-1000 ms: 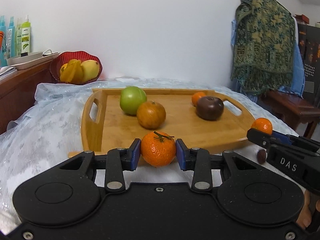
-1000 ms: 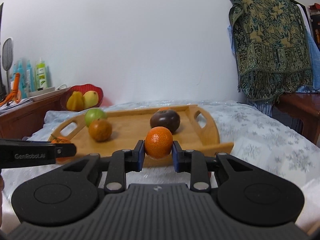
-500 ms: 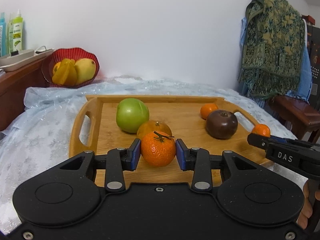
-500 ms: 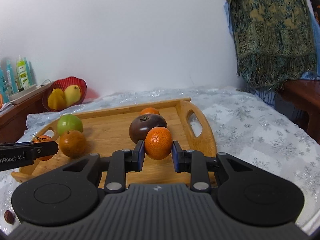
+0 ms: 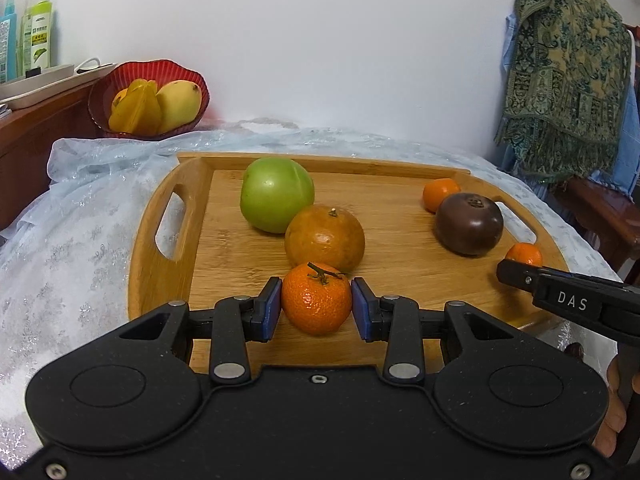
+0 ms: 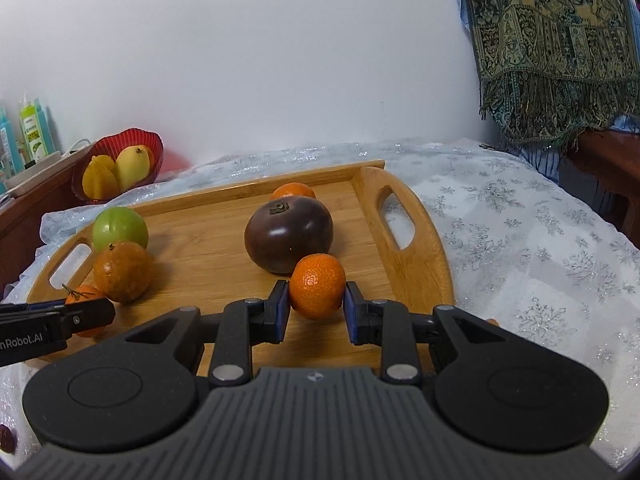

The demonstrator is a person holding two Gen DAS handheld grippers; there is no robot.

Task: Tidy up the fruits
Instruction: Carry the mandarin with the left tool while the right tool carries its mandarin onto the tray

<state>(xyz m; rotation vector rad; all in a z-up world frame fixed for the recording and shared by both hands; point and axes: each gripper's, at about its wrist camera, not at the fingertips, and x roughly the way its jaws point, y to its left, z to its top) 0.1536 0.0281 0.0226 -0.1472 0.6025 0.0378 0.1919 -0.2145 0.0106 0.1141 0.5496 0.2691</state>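
A wooden tray [image 5: 160, 264] holds a green apple [image 5: 276, 194], a brownish orange [image 5: 325, 238], a dark purple fruit [image 5: 469, 224] and a small mandarin [image 5: 439, 194]. My left gripper [image 5: 316, 304] is shut on a stemmed mandarin [image 5: 316, 300] over the tray's near left part. My right gripper [image 6: 316, 300] is shut on a mandarin [image 6: 317, 285] just in front of the purple fruit [image 6: 289, 232], over the tray [image 6: 416, 248]. It also shows in the left wrist view [image 5: 520, 270].
A red bowl [image 5: 150, 98] with yellow fruit stands at the back left beside a wooden shelf with bottles [image 5: 38, 40]. A patterned cloth [image 5: 568, 68] hangs at the right. A small dark fruit [image 6: 6, 438] lies on the white tablecloth [image 6: 540, 248].
Both grippers have moved forward over the tray, each still holding its mandarin; the tray's fruits appear closer and lower.
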